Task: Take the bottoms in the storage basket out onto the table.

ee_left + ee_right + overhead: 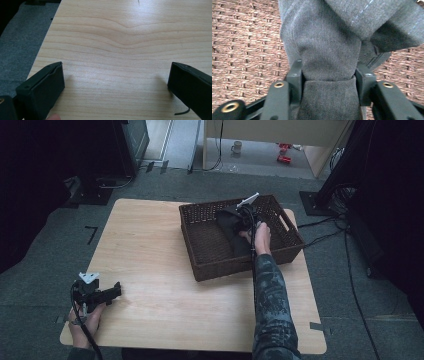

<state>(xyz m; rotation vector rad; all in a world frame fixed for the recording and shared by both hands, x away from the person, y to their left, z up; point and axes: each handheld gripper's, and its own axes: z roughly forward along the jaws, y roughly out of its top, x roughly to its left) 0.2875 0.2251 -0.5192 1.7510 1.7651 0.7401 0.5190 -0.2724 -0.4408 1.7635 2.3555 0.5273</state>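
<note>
A dark grey cloth lies bunched in the brown wicker basket at the table's far right. My right gripper reaches into the basket, shut on a fold of that cloth, which is pinched between its two black jaws above the woven bottom. My left gripper rests low at the table's near left corner. It stands open over bare wood with nothing between its fingers.
The light wooden table has free room across its left and middle. Grey carpet surrounds it, with black cables at the right. A desk, a mug and red items sit far behind.
</note>
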